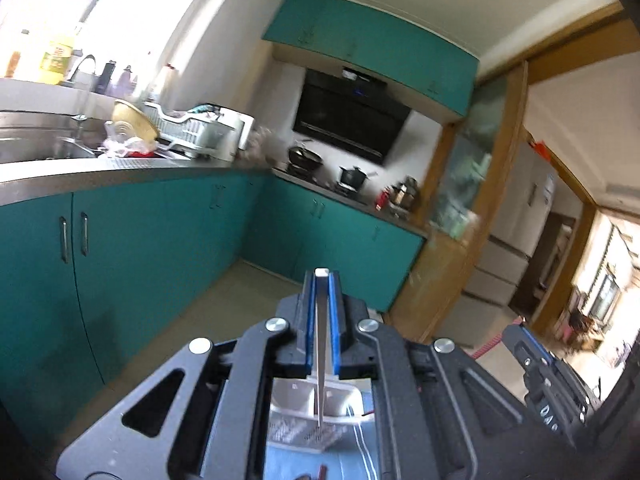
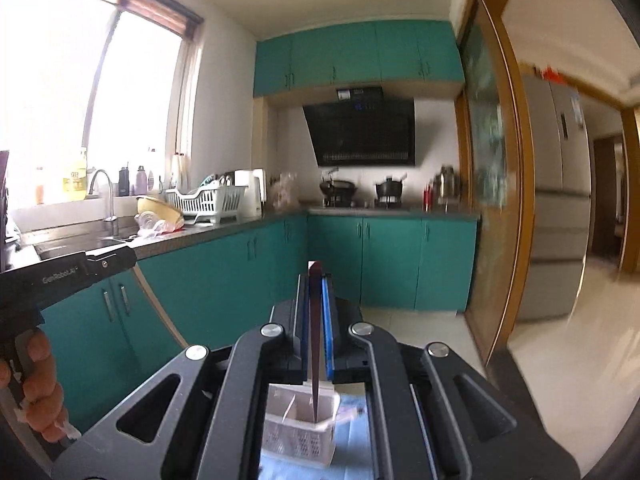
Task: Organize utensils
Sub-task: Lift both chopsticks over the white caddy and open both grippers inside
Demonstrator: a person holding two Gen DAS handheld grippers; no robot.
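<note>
Left wrist view: left claw (image 1: 322,280) clamps a pale chopstick (image 1: 321,344), its long axis dangling toward the caddy (image 1: 296,394) directly beneath. Right claw (image 2: 316,280) likewise pinches a dark chopstick (image 2: 315,344) above it.

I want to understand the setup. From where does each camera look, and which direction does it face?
Left wrist: sits on the left gripper, shut on a white chopstick; faces the teal kitchen cabinets; the right gripper shows.
Right wrist: sits on the right gripper, shut on a dark red chopstick; faces the cabinets; the left gripper and hand show.
Shared: black range hood, white perforated utensil basket.
</note>
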